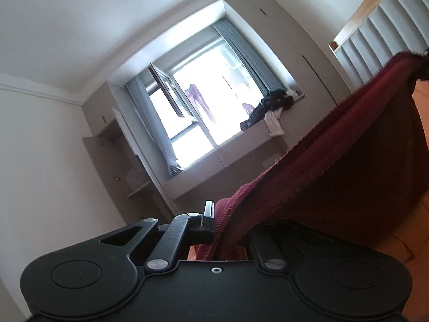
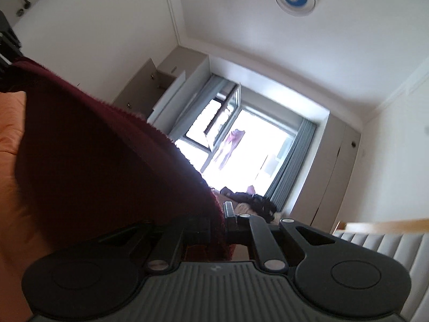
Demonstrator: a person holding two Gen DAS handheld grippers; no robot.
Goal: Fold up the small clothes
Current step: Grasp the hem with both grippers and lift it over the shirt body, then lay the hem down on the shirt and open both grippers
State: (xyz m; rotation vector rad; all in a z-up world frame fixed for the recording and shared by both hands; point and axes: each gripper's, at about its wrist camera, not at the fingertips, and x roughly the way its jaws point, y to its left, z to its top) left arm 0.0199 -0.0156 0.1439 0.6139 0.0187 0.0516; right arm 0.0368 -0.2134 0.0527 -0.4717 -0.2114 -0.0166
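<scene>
A dark red knit garment (image 1: 335, 166) hangs stretched in the air between my two grippers. My left gripper (image 1: 218, 222) is shut on one edge of it; the cloth drapes over the right finger and hides it. In the right wrist view the same garment (image 2: 107, 166) fills the left side. My right gripper (image 2: 218, 220) is shut on its other edge, and the cloth hides the left finger. Both cameras tilt upward toward the window and ceiling.
An orange bed sheet (image 2: 10, 123) lies below the garment. A padded headboard (image 1: 380, 26) stands at the right. A bright window (image 1: 203, 107) with grey curtains has a sill holding a pile of dark clothes (image 1: 270, 104). Beige cabinets (image 1: 118, 161) flank it.
</scene>
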